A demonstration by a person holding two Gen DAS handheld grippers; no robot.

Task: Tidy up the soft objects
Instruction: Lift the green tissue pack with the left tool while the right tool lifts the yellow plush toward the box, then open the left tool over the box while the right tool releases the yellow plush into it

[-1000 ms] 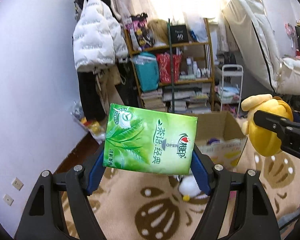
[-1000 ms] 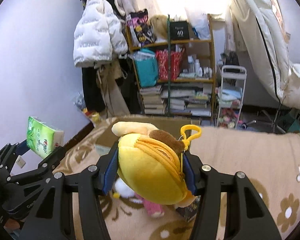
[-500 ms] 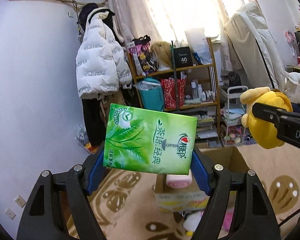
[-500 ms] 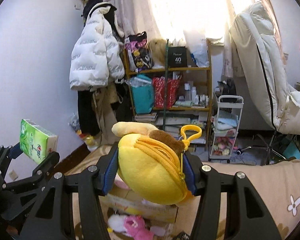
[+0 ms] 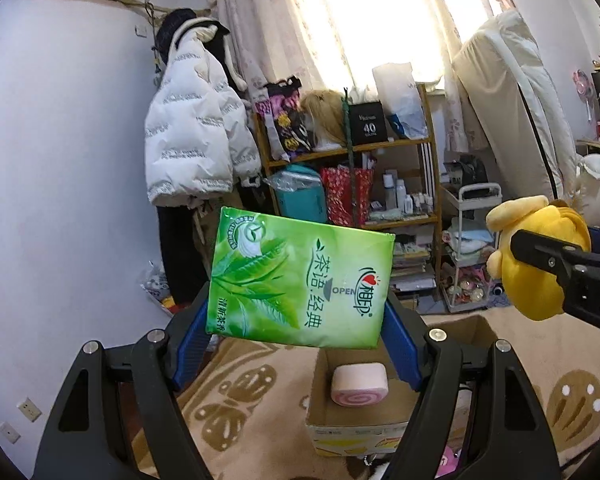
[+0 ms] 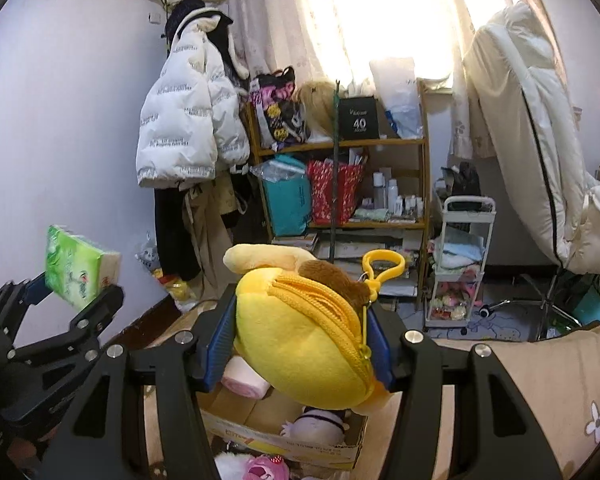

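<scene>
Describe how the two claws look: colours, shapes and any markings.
Both are alike. The left claw has a black plastic frame of angled struts with triangular cut-outs and silver bolts at the joints; its two fingers carry ribbed blue pads. The right claw matches it, and from the left view its black side bears white letters, "DA", cut by the edge.

Green leaf-printed tissue pack (image 5: 298, 284); yellow plush pouch (image 6: 304, 344) with brown patch; pink swirl roll (image 5: 360, 384); beige rug (image 5: 236, 412) with brown shapes.
</scene>
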